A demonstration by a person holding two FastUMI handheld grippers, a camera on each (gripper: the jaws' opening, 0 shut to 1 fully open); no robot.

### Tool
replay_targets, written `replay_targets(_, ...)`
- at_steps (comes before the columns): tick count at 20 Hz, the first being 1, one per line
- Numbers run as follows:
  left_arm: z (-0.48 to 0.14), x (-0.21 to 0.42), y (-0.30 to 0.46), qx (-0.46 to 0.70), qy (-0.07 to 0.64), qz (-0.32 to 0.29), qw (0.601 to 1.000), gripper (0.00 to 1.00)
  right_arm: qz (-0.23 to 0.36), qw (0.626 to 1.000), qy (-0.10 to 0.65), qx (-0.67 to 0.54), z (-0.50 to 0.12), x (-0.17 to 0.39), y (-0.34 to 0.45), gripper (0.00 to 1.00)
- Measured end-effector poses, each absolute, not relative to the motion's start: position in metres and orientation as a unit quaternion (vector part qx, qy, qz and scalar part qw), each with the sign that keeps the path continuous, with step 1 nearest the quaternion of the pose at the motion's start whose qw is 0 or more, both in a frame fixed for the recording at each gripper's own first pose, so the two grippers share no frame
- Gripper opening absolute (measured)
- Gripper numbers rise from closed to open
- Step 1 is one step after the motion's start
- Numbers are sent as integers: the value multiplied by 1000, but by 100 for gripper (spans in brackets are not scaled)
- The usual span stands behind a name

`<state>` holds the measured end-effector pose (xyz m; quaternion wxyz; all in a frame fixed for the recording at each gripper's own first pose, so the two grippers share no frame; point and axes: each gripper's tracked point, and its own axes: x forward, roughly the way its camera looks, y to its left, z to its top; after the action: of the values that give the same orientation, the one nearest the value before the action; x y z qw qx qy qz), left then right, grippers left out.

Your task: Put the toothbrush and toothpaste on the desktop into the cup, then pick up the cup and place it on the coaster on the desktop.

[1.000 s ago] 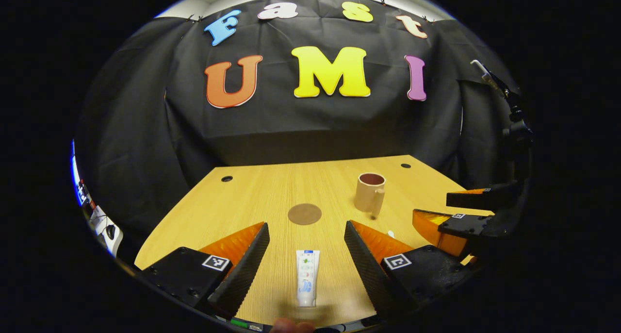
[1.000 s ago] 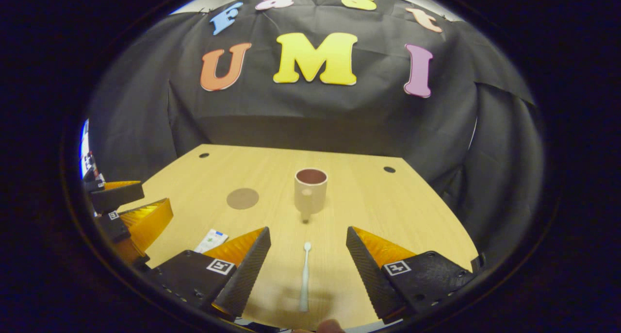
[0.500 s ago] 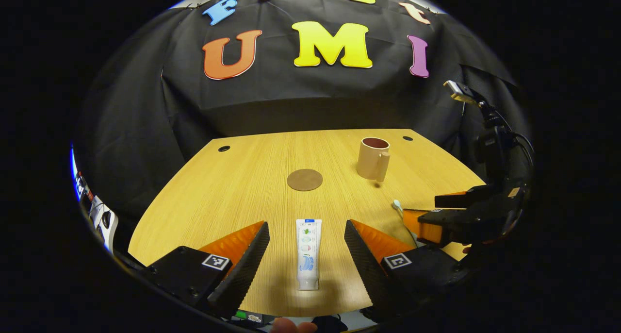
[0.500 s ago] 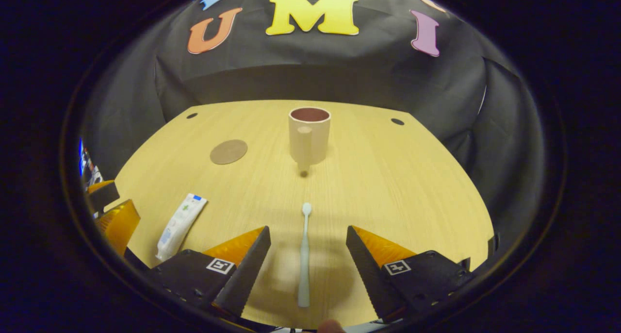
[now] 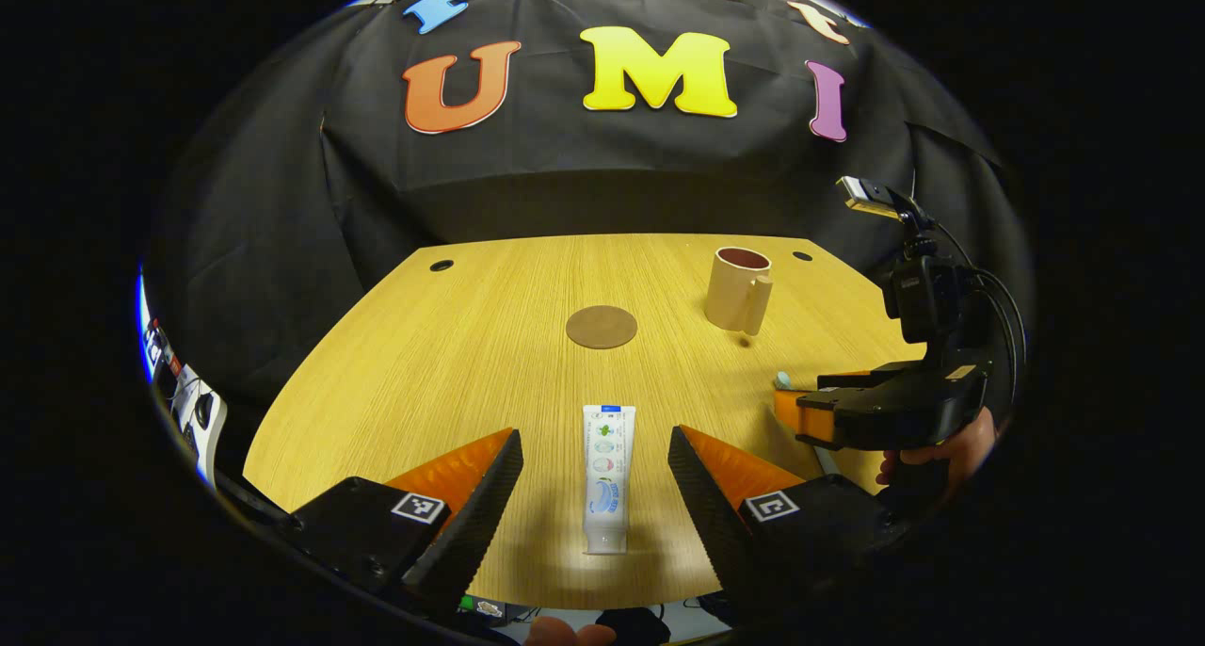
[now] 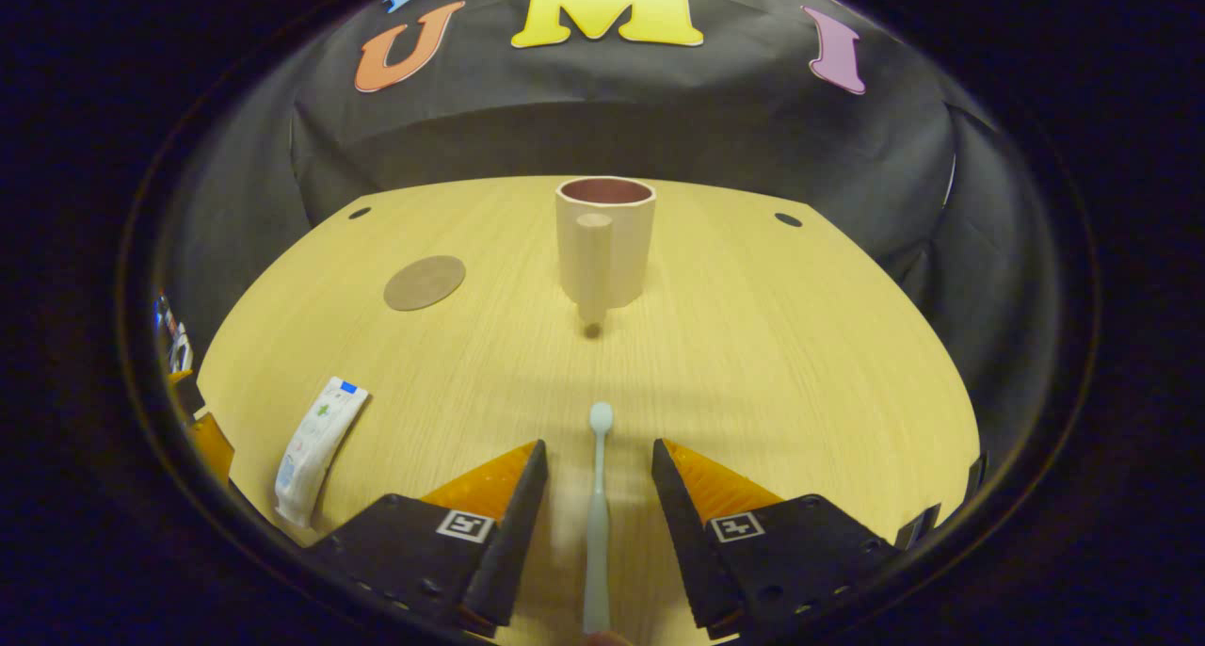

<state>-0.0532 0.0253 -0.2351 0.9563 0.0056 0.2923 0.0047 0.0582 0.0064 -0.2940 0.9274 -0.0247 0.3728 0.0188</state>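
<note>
A white toothpaste tube (image 5: 607,476) lies flat on the wooden desktop, lengthwise between the fingers of my open left gripper (image 5: 593,431), which touch nothing. A pale toothbrush (image 6: 597,514) lies with its head pointing toward the cup, and my right gripper (image 6: 599,444) straddles its handle with small gaps on both sides. The beige cup (image 6: 602,241) stands upright with its handle facing the right gripper view. The round brown coaster (image 6: 425,282) lies to its left. In the left gripper view the cup (image 5: 739,288) stands right of the coaster (image 5: 602,327).
The right gripper (image 5: 847,411) and the hand (image 5: 941,448) holding it show at the right of the left gripper view. The toothpaste (image 6: 317,439) lies at the lower left of the right gripper view. Cable holes (image 5: 441,266) sit near the desk's back corners.
Both grippers have tipped down toward the desk and moved forward over their objects. The right gripper's fingers have narrowed around the toothbrush handle. The left gripper's opening is unchanged.
</note>
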Motion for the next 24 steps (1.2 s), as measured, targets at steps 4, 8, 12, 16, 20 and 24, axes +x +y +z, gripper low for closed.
replay_targets(4,-237,-47,28,3,293,9,956,99,27,923,384,-23,-301,54,10,46)
replay_targets(8,-240,-45,27,1,297,8,955,99,20,921,388,-19,-303,53,6,27)
replay_targets(12,-246,-46,22,2,302,-1,953,99,16,923,383,-37,-308,53,5,6)
replay_targets(16,-255,-45,17,1,310,-7,951,99,17,922,384,-47,-306,56,4,1)
replay_targets(20,-270,-48,16,4,325,-10,946,99,16,925,379,-34,-297,56,5,0)
replay_targets(24,-286,-53,16,19,339,-16,940,99,19,927,375,-27,-289,55,5,0)
